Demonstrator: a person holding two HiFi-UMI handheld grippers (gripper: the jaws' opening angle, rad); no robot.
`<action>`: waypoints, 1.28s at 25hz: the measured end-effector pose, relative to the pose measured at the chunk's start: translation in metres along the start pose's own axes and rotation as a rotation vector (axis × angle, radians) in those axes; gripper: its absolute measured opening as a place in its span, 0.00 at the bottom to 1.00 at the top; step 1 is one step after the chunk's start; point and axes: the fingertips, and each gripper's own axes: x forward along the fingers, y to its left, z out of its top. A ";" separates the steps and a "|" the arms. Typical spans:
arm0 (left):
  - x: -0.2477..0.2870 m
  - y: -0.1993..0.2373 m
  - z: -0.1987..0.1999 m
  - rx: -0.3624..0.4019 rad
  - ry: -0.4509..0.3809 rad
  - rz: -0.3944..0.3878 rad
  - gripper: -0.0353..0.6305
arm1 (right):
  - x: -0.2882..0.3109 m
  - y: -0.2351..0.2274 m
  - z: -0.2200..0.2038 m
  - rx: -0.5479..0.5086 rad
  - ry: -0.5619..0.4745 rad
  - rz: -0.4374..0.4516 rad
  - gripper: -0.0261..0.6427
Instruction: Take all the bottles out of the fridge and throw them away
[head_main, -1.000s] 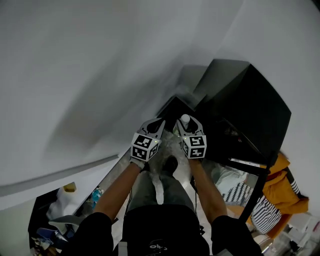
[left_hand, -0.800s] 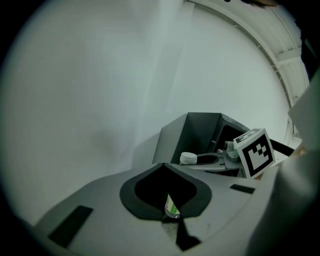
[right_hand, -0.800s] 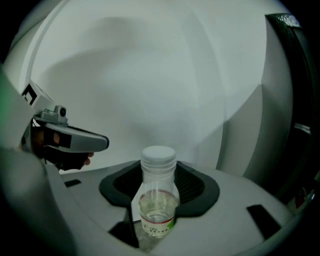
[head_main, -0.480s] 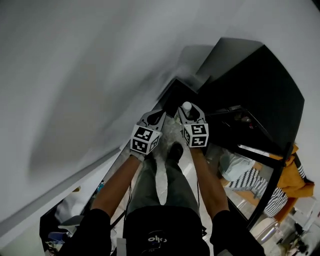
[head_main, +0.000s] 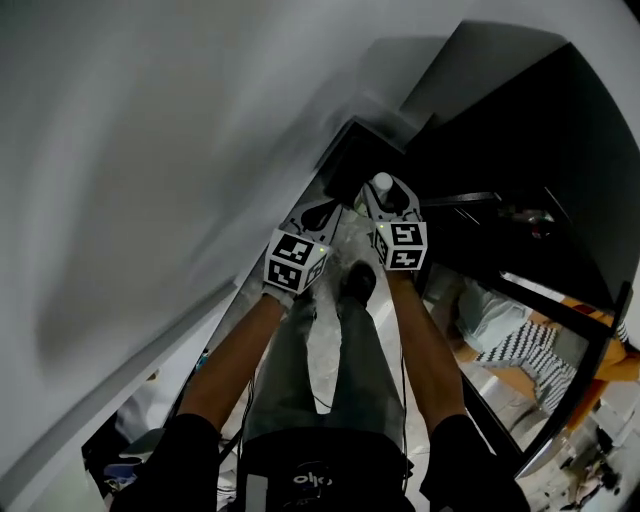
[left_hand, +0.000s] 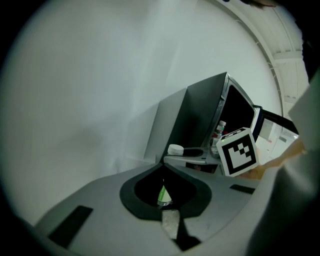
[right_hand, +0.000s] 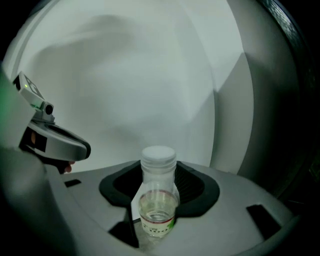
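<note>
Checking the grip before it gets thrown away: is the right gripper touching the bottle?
Touching. In the right gripper view, the right gripper clamps the white-capped bottle between its jaws, with no gap on either side.

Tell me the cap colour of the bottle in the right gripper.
White cap on a clear bottle; the right gripper view shows it best.

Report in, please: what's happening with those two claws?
Right gripper clamped on white-capped bottle. Left gripper shut, seemingly empty. More bottles in open fridge. Nothing blocking.
</note>
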 end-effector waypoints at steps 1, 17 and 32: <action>0.007 0.002 -0.009 0.011 0.002 -0.005 0.06 | 0.007 -0.004 -0.012 -0.003 0.001 -0.002 0.34; 0.099 0.061 -0.147 0.020 -0.033 -0.016 0.06 | 0.117 -0.038 -0.180 -0.029 -0.020 -0.022 0.34; 0.136 0.087 -0.157 0.066 -0.049 -0.019 0.06 | 0.161 -0.053 -0.272 0.005 0.124 -0.004 0.34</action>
